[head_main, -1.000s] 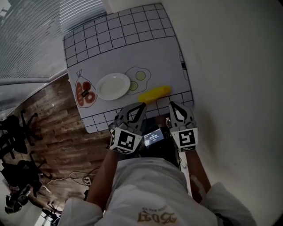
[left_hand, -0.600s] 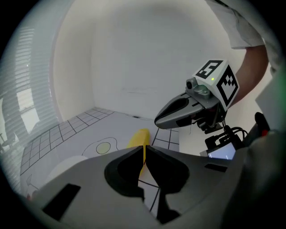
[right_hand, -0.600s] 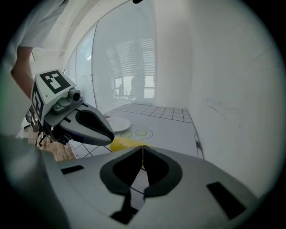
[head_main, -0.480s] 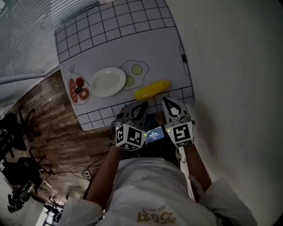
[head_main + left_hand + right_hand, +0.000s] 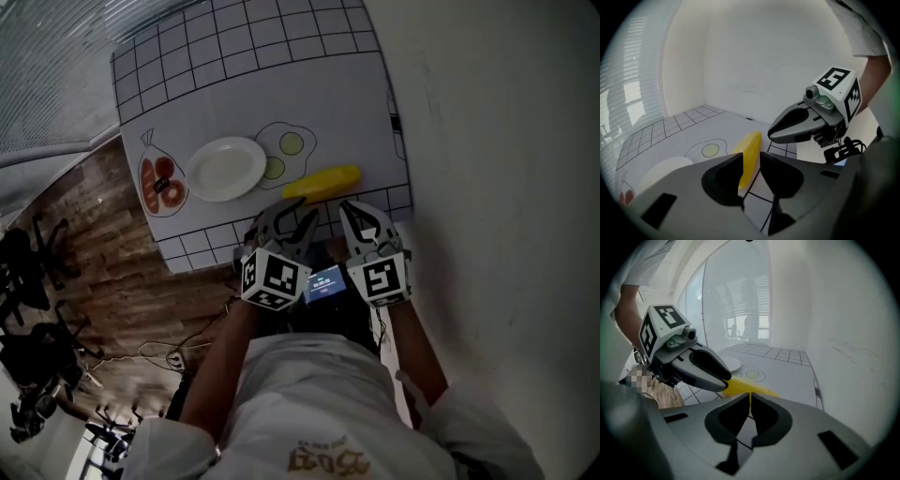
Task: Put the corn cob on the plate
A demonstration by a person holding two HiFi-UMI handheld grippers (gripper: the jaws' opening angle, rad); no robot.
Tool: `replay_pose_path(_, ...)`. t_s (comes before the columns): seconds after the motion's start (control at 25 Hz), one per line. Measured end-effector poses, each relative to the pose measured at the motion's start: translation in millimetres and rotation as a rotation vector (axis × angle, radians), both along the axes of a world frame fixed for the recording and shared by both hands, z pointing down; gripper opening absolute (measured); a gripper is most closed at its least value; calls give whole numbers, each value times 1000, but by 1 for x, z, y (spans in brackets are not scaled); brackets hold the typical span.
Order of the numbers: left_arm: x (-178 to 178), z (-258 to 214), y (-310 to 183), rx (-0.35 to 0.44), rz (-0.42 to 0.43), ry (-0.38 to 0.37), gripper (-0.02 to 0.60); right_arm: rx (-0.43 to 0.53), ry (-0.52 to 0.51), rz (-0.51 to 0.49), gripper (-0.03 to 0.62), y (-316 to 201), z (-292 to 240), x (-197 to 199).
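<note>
The yellow corn cob [image 5: 322, 182] lies on the white mat near its front edge, right of the white plate [image 5: 226, 169]. My left gripper [image 5: 294, 221] hovers just short of the cob's left end; its jaws are opening and nothing is between them. In the left gripper view the corn cob [image 5: 751, 143] shows through the narrow gap beyond the left gripper [image 5: 751, 161], with the plate [image 5: 665, 168] to the left. My right gripper [image 5: 352, 212] is shut and empty near the cob's right end. In the right gripper view the corn cob [image 5: 746, 388] lies beyond the shut right gripper [image 5: 750, 398].
The mat has a black grid border, a printed pair of fried eggs [image 5: 286, 150] between plate and cob, and a printed sausage bag [image 5: 161, 183] at its left edge. A white wall [image 5: 487, 141] runs along the right. Wooden floor [image 5: 84, 272] lies below the table's left side.
Both grippers have sunk and come closer to the cob. The left gripper's jaws, shut before, now stand apart. The right jaws stay shut.
</note>
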State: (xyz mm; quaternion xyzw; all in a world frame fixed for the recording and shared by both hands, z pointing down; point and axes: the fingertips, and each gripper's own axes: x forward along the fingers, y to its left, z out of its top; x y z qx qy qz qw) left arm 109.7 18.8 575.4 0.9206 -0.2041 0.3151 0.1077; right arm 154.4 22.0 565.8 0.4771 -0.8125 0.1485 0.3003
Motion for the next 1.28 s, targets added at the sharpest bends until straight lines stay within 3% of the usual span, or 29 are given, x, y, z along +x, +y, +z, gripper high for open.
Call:
replay_pose_path(0.2, -3, -1, -17, -4, -20, -5, 111, 6, 13, -51, 9, -4, 4, -7)
replay_pose_path(0.4, -1, -1, -28, -35, -58, 23, 134, 20, 92, -185, 10, -7, 17, -20)
replay_pose_path(0.56, 1, 0, -38, -37, -55, 12, 151, 57, 196, -316, 134, -18, 20, -31)
replay_pose_path(0.84, -2, 7, -52, -66, -12, -12, 161, 110, 385, -436, 217, -38, 21, -36)
replay_pose_path(1.0, 3, 9, -52, -168, 25, 13, 168, 81, 372, -510, 264, -45, 23, -37)
replay_pose_path(1.12, 9, 7, -52, -170, 48, 5, 173, 74, 441, -608, 271, -48, 28, -36)
replay_pose_path(1.28, 1, 4, -64, -205, -23, 43, 173, 69, 517, -740, 284, -55, 30, -42)
